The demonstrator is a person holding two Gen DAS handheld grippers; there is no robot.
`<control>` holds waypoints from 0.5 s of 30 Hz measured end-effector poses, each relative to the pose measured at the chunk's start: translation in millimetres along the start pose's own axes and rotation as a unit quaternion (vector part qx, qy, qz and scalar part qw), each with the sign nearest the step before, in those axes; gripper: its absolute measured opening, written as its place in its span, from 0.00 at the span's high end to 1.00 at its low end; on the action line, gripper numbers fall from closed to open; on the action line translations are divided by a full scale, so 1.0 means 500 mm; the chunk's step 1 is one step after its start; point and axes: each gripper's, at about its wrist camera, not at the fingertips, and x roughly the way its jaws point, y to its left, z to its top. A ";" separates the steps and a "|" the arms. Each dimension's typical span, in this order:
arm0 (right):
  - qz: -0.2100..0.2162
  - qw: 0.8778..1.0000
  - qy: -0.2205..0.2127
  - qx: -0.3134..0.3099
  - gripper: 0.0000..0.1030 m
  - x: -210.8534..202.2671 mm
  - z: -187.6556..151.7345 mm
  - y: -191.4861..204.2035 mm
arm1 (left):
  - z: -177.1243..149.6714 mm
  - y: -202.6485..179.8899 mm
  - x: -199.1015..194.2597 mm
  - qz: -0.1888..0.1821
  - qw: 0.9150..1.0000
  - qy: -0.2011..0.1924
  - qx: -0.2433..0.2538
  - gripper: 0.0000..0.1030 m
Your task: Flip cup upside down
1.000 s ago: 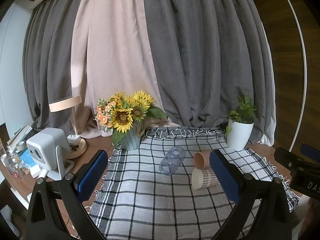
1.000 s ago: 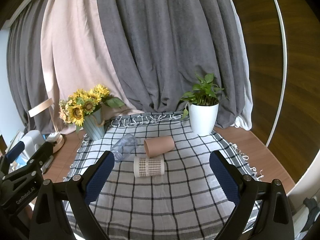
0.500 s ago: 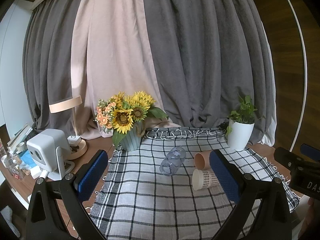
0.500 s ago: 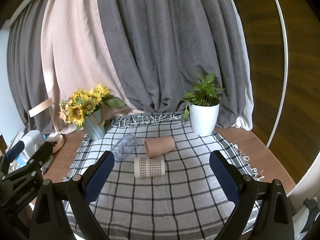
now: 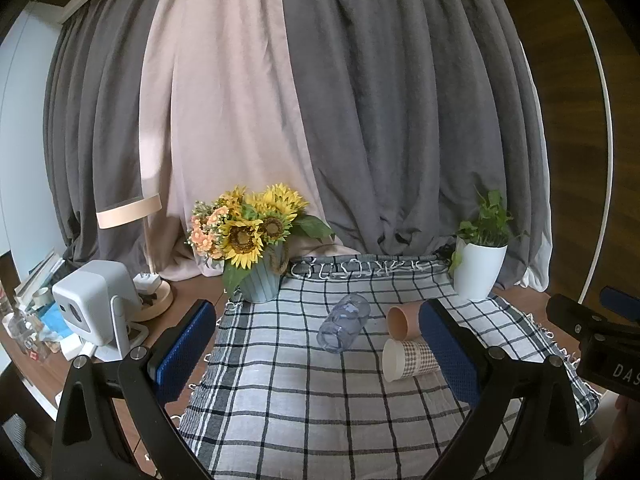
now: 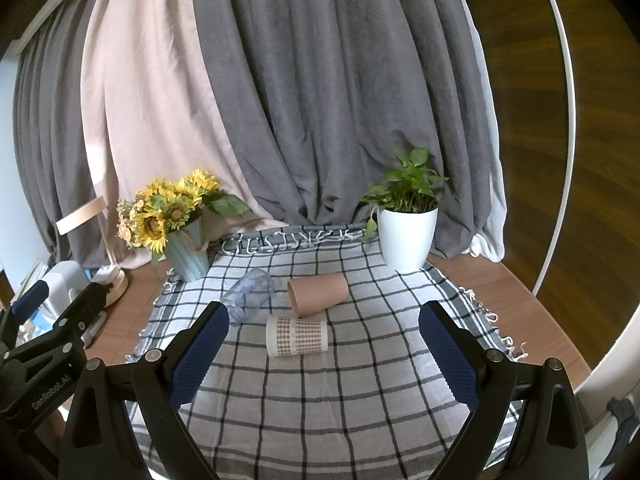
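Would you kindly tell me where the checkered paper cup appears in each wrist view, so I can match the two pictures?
Left wrist view: the checkered paper cup lies on its side right of centre, open mouth facing left, partly behind the right finger.
Right wrist view: the same cup lies near the centre, between the two fingers.
Shared landmark: the plain brown cup lies just behind it in both views.

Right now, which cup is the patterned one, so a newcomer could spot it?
On the black-and-white checked cloth, three cups lie on their sides. Nearest the camera is the white paper cup with a brown houndstooth band; the others are plain brown and clear plastic.
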 end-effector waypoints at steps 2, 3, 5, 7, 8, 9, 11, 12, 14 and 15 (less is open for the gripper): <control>-0.001 1.000 0.001 0.000 0.07 0.002 0.000 0.000 | 0.001 0.002 0.001 0.000 1.000 -0.001 0.000 0.00; 0.000 1.000 0.001 0.000 0.07 0.003 0.000 -0.001 | 0.001 0.001 0.001 0.000 1.000 -0.001 0.000 0.00; -0.001 1.000 0.002 0.000 0.07 0.004 -0.001 -0.002 | 0.001 0.002 0.001 -0.001 1.000 -0.001 0.001 0.00; -0.002 1.000 0.002 0.000 0.07 0.006 0.000 0.000 | 0.002 0.003 0.002 -0.001 1.000 0.000 0.005 0.00; -0.002 1.000 0.002 0.000 0.07 0.008 -0.001 0.000 | 0.001 0.002 0.002 0.000 1.000 0.000 0.006 0.00; -0.003 1.000 0.002 -0.001 0.07 0.008 -0.002 -0.001 | 0.001 0.004 0.003 0.000 1.000 0.000 0.007 0.00; -0.003 1.000 0.002 0.000 0.07 0.010 -0.003 -0.003 | 0.000 0.002 0.004 0.000 1.000 0.003 0.008 0.00; -0.003 1.000 0.003 0.000 0.07 0.010 -0.004 -0.002 | -0.001 0.000 0.007 0.002 1.000 0.006 0.009 0.00; 0.000 1.000 0.009 0.001 0.07 0.017 -0.005 -0.004 | -0.002 0.000 0.017 0.006 1.000 0.018 0.011 0.00; 0.001 1.000 0.012 0.000 0.07 0.023 -0.007 -0.007 | -0.004 -0.005 0.022 0.008 1.000 0.023 0.011 0.00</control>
